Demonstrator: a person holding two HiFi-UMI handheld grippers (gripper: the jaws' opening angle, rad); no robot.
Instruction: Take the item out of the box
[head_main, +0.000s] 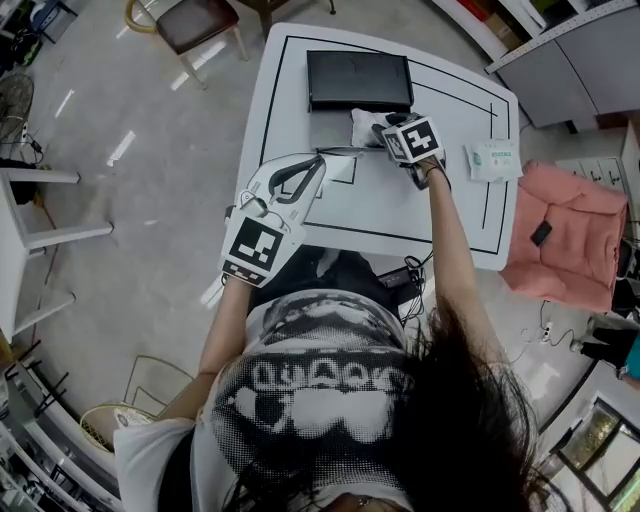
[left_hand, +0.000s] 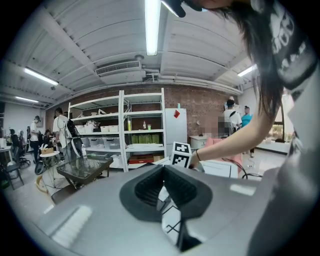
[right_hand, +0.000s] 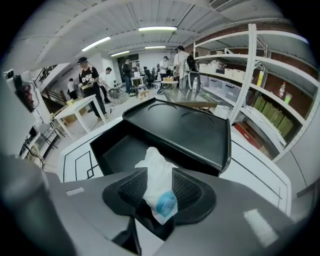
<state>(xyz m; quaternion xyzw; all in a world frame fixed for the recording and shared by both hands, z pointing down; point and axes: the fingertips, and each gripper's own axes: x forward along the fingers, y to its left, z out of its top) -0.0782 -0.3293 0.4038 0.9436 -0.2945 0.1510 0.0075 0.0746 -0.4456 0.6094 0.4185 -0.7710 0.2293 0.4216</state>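
two grippers in view, both over one white table (head_main: 440, 215) marked with black lines.

right gripper (head_main: 380, 127): we note its jaws spread wide in its own view (right_hand: 159, 186). the item, a small white packet (right_hand: 153, 170) with a blue round mark, stands between the ribbed pads (right_hand: 186, 189). no pinch shows on it. in the head view the packet (head_main: 362, 124) lies at the gripper's tip, just in front of the black lid (head_main: 358, 78). we cannot tell whether it rests on the table or on the box rim.

box (right_hand: 116, 150): black and open, with a bare floor. the lid (right_hand: 182, 131) lies tilted behind it and bears two round recesses. the packet's top hides part of the box's near wall in the right gripper view.

left gripper (head_main: 318, 160): its tips are pressed together, with only table showing behind them in its own view (left_hand: 164, 170). it sits at the table's near left and well apart from the box. the right gripper's marker cube (left_hand: 181, 154) shows beyond it.

around: a white and green wipes pack (head_main: 493, 160) lies on the table, right of the right gripper. a pink cushion (head_main: 565, 235) sits past the table's right edge. a chair (head_main: 200, 22) stands at the far side. white shelving (left_hand: 125, 130), a glass-topped cart (left_hand: 82, 167) and several people are in the room behind.
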